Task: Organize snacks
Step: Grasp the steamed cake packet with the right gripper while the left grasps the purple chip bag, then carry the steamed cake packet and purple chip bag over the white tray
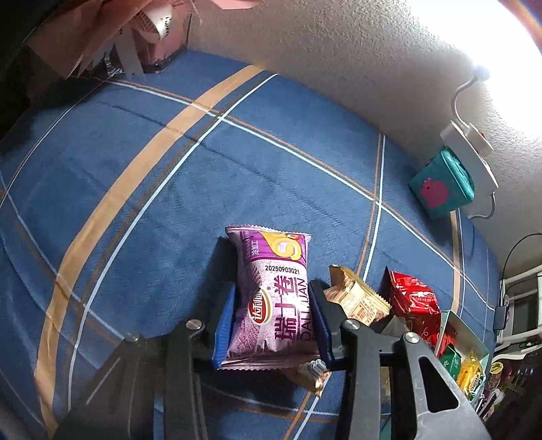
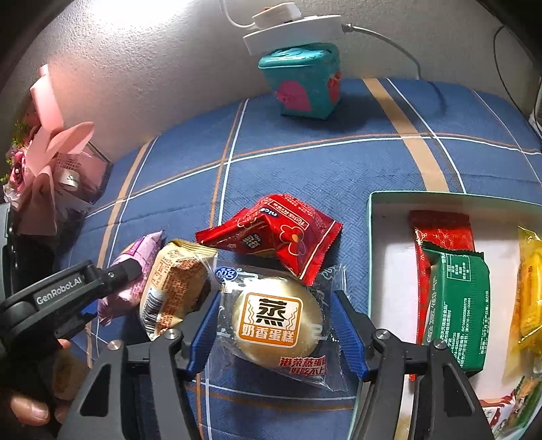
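Two grippers work left of the box [image 2: 372, 237]. My left gripper [image 1: 271, 325] clamps the purple packet [image 1: 271, 298]; my right gripper [image 2: 274, 325] straddles the cake packet [image 2: 274, 321], pads apart from it.

Pretty cozy setup here: everything sits on a blue cloth [image 1: 237, 176] with a plaid pattern of tan bands and thin white lines, slightly creased. Behind it is a rough, textured white wall [image 2: 162, 67], and there's a really strong light [image 1: 501, 50] blowing out the top right corner of the left wrist view. A white power strip [image 2: 294, 30] with a cable lies along the wall, just behind a teal box [image 2: 305, 81] with a pink shape on it. Off in the far corner there's a pink-wrapped bouquet [image 2: 50, 169].
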Motion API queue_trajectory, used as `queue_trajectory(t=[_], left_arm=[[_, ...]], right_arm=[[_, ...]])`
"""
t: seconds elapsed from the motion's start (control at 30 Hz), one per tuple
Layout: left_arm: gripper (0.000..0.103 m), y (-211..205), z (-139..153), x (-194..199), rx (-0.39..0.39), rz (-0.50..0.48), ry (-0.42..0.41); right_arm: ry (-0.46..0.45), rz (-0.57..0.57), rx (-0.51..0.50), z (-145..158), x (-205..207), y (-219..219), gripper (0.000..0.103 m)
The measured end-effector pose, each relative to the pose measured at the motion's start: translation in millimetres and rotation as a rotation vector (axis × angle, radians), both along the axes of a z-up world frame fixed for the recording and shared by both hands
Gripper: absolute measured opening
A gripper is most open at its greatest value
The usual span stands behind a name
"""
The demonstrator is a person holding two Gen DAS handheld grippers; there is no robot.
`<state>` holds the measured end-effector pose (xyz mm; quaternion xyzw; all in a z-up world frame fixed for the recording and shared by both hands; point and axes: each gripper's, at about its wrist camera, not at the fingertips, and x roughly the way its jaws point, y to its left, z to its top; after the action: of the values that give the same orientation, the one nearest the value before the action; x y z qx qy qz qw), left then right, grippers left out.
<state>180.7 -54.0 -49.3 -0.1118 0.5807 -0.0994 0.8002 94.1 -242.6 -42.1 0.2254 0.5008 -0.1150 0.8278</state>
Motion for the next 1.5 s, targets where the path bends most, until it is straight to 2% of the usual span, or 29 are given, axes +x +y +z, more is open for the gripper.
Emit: queue_trajectory(t=[0.33,0.57,1.03,1.23,1.5], left_arm=[[0.043,12.0,21.0,-20.9,-0.033,0.037,0.026],[0.043,7.7,33.2,-38.6,-0.011,0.024,0.018],[0.043,4.4,53.6,-77.5,0.014,0.004,-0.001],[0.043,-1.5,65.9,-96.5,0.027,-0.023,-0.033],[0.043,-18.6,97.0,-118.4,0.024,-0.076,-0.124]], right_arm=[[0.009,-0.009,0.019,5.5,-8.2,-2.6,0.062],[-0.006,-0.019,0.064,17.2,-23.5,-5.8,0.060],[-0.038,0.010,0.043,44.4,-42.6,10.8,0.060],[-0.054,0.019,0.046,56.4,-56.4,18.0,0.060],[-0.070,-0.005,0.018,76.1,-79.7,6.1,0.060]])
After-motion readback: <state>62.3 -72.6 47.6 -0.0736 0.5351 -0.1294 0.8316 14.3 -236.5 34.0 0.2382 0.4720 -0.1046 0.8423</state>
